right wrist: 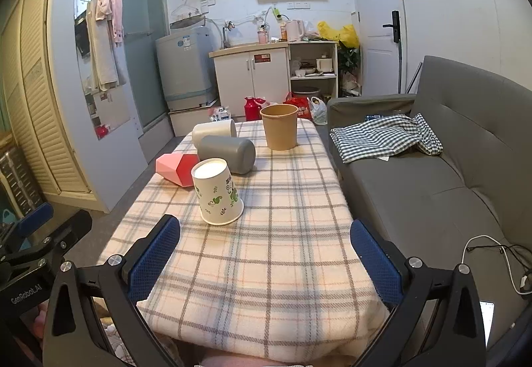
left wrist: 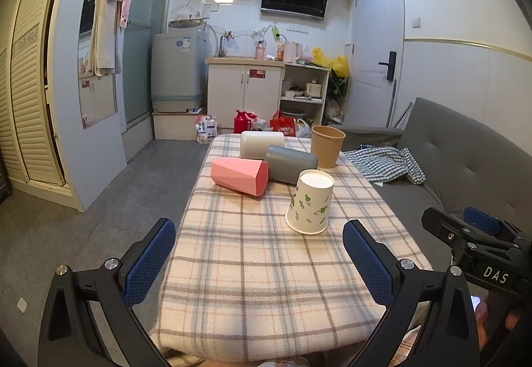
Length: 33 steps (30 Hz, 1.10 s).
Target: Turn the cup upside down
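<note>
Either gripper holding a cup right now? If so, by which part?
Nothing held. Left gripper and right gripper are both open and empty, short of the floral paper cup.

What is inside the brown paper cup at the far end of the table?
The brown paper cup stands upright with its mouth open; only a strip of bare inner wall shows below the rim. Its bottom is hidden by the near wall, so contents cannot be ruled out.

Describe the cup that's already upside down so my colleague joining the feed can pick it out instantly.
Start at the plaid-covered table beside the grey sofa. Five cups sit on it; take the nearest one, the white paper cup, in front of the pink cup lying on its side. Only it has green leaf prints, and it stands mouth-down, white base up.
</note>
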Available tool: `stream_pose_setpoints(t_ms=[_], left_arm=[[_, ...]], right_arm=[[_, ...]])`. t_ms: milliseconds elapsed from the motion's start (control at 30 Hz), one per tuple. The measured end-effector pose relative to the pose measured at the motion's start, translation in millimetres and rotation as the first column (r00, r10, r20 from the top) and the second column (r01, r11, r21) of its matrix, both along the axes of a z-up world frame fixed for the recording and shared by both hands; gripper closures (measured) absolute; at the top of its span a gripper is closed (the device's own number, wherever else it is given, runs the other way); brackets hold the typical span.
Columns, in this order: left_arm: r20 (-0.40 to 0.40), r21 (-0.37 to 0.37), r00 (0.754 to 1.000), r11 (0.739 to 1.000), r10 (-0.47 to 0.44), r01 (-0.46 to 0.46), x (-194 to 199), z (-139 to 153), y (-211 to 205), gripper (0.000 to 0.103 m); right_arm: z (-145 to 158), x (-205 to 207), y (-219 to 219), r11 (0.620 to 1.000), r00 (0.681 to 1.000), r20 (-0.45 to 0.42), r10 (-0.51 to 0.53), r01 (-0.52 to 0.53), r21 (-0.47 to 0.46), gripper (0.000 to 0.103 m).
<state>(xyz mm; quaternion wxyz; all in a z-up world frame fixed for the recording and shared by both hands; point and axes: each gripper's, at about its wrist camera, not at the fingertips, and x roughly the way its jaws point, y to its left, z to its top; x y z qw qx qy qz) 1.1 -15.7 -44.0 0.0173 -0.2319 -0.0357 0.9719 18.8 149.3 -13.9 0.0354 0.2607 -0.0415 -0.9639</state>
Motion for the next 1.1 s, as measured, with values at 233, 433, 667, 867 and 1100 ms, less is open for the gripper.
stream_pose_setpoints(t_ms=[233, 433, 667, 867, 1100], left_arm=[[0.008, 0.005, 1.0, 1.0, 0.003, -0.004, 0.0, -0.7, -2.7, 0.0], [0.021, 0.007, 1.0, 1.0, -0.006, 0.005, -1.3, -1.5, -2.3, 0.0], [0.026, 0.004, 1.0, 1.0, -0.012, 0.012, -0.9, -2.1, -0.6, 0.0], [0.014, -0.008, 1.0, 1.0, -0.01, 0.01, 0.6, -0.3, 0.7, 0.0], [0.011, 0.003, 1.0, 1.0, -0.006, 0.006, 1.6, 0.5, -1.8, 0.0]], right_arm=[[-1.0, -0.9, -1.7, 1.0, 1.0, 0.005, 0.001, -0.001, 0.002, 0.0], [-3.3, -2.2, -1.7, 1.0, 1.0, 0.012, 0.001, -0.001, 0.003, 0.0], [-4.9, -3.0, -2.6, 1.0, 1.0, 0.018, 0.002, -0.002, 0.006, 0.0], [-4.4, -3.8, -2.8, 1.0, 1.0, 0.022, 0.001, -0.001, 0.006, 0.0], [-4.7, -4.5, -3.8, 1.0, 1.0, 0.022, 0.001, -0.001, 0.01, 0.0]])
